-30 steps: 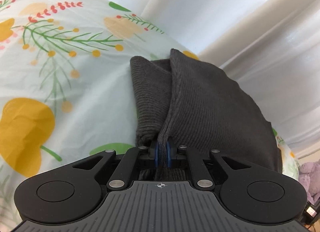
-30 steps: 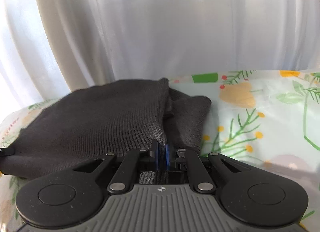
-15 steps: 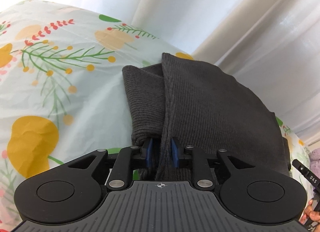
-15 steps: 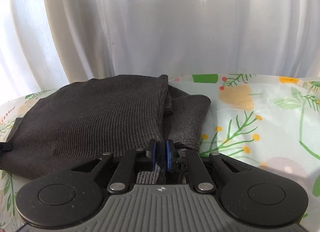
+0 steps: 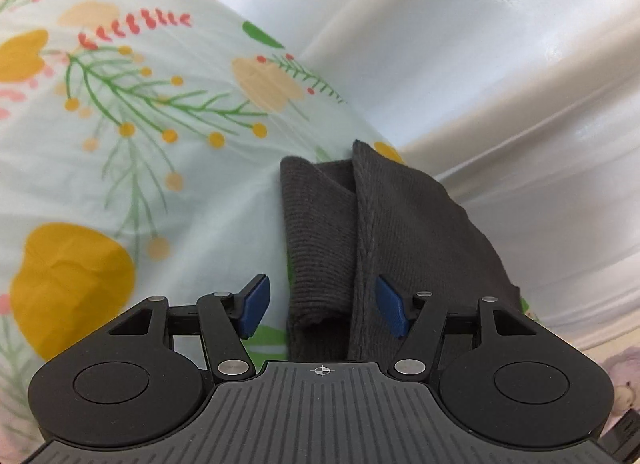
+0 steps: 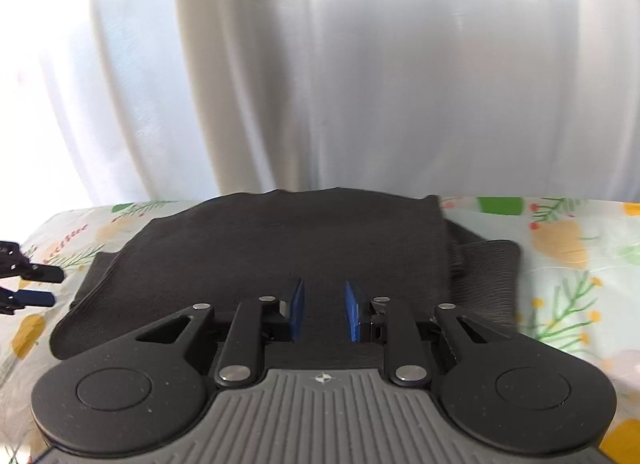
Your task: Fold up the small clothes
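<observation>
The left gripper [image 5: 322,310] is being held tilted down over the near edge of the dark grey knitted garment [image 5: 404,232], its jaws having just been opening; they are released, no pad pressing the cloth. The right gripper [image 6: 323,314] is being held above the garment [image 6: 280,248], jaws likewise parted and freed. The garment is lying folded flat on the floral sheet [image 5: 132,168], one ribbed sleeve showing beside the fold.

A pale sheet [image 5: 168,192] printed with yellow blooms, green sprigs and small red buds covers the soft surface, creased in places. Behind it hang white sheer curtains [image 6: 320,84] in long folds, with bright daylight glowing through them, strongest at the left of the right wrist view, washing the whole setting in soft, even light.
</observation>
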Demonstrator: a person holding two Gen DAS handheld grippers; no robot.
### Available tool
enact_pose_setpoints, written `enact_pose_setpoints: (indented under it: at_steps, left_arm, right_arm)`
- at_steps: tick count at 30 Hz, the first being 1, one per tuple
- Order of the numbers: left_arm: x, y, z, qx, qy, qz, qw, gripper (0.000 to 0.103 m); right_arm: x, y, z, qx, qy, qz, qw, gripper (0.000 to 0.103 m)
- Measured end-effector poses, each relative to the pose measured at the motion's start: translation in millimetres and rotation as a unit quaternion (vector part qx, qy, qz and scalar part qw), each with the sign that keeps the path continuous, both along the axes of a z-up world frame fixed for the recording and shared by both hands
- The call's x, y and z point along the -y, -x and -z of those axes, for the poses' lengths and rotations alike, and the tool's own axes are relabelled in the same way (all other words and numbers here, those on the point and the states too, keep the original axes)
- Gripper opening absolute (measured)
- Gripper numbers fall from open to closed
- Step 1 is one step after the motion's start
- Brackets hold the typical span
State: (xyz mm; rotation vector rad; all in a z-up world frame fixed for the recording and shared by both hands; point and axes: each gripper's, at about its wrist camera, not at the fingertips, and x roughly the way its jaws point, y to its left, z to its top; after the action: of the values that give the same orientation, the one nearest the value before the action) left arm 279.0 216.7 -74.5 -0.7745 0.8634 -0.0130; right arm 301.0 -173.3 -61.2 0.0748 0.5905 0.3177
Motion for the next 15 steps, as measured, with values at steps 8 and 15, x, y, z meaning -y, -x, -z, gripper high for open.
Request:
enact_pose_setpoints:
  at_steps: [8,15]
  left_arm:
    - [9,-9,11,0.006,0.030,0.002,0.9995,0.069]
    - [21,-22,5,0.003,-0.014,0.011,0.9998,0.068]
  right_arm:
    - [-48,-15,12,0.008,0.033,-0.034,0.999,0.021]
    - [-53,-20,16,0.016,0.050,-0.025,0.998,0.021]
